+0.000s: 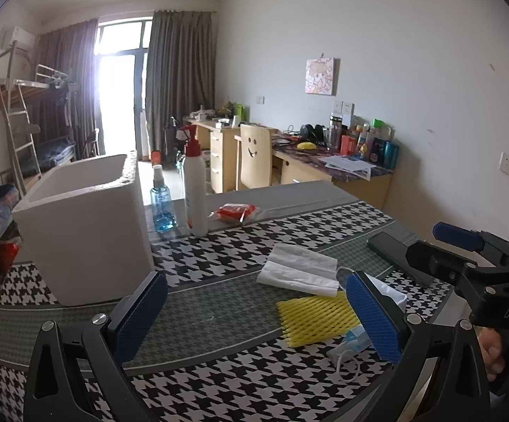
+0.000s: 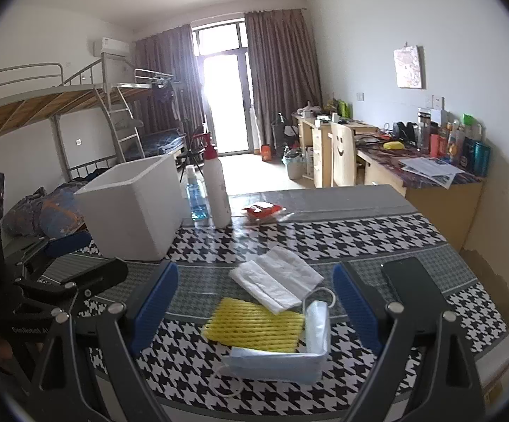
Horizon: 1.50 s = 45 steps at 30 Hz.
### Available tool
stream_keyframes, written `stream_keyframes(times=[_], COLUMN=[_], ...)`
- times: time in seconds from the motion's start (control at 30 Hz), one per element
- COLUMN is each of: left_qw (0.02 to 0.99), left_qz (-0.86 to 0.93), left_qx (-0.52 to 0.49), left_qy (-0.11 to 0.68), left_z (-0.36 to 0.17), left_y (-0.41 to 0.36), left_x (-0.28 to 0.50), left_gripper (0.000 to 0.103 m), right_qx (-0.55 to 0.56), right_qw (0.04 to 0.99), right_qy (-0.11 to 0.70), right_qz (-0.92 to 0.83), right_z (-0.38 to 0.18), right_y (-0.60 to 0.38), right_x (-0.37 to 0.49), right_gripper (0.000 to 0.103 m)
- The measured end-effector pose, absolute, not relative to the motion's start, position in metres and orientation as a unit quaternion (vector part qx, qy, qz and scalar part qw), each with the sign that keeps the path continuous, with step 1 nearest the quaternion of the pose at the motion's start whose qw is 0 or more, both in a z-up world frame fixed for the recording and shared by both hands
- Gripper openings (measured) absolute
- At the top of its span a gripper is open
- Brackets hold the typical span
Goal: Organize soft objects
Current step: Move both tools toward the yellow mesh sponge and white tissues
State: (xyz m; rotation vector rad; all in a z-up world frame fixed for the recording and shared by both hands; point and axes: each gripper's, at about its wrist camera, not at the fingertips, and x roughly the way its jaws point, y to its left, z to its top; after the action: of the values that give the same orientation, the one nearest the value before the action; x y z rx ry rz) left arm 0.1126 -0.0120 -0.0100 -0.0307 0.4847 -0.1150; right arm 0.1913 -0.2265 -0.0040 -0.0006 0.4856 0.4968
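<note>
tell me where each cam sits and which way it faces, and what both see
Left wrist: on the left gripper, low over the table's left side, facing the far window; its blue fingers, the right gripper and a hand show.
Right wrist: on the right gripper, further right, same heading; the left gripper shows.
Shared: white box, yellow foam net, folded white tissue, face mask, phone.

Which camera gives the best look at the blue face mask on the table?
The right wrist view: the face mask lies whole between the open right claw fingers, ear loops visible. In the left wrist view only a strip of the mask and one loop show behind a left claw finger.
</note>
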Motion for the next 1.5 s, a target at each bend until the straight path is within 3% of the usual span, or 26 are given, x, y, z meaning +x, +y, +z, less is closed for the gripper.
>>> stream_keyframes(times=[1.5], left_qw=[0.951], left_qz=[-0.090], left_qx=[-0.016], left_qy=[0.295], left_z=[-0.050], left_y=[-0.036], left_x=[0.150], left_gripper=[0.102], right_qx=[0.021], right_qw=[0.919], right_qy=[0.334], right_qz=[0.208], right_z=[-0.074], right_y=[-0.255], right_x=[0.215], right_gripper=[0.091])
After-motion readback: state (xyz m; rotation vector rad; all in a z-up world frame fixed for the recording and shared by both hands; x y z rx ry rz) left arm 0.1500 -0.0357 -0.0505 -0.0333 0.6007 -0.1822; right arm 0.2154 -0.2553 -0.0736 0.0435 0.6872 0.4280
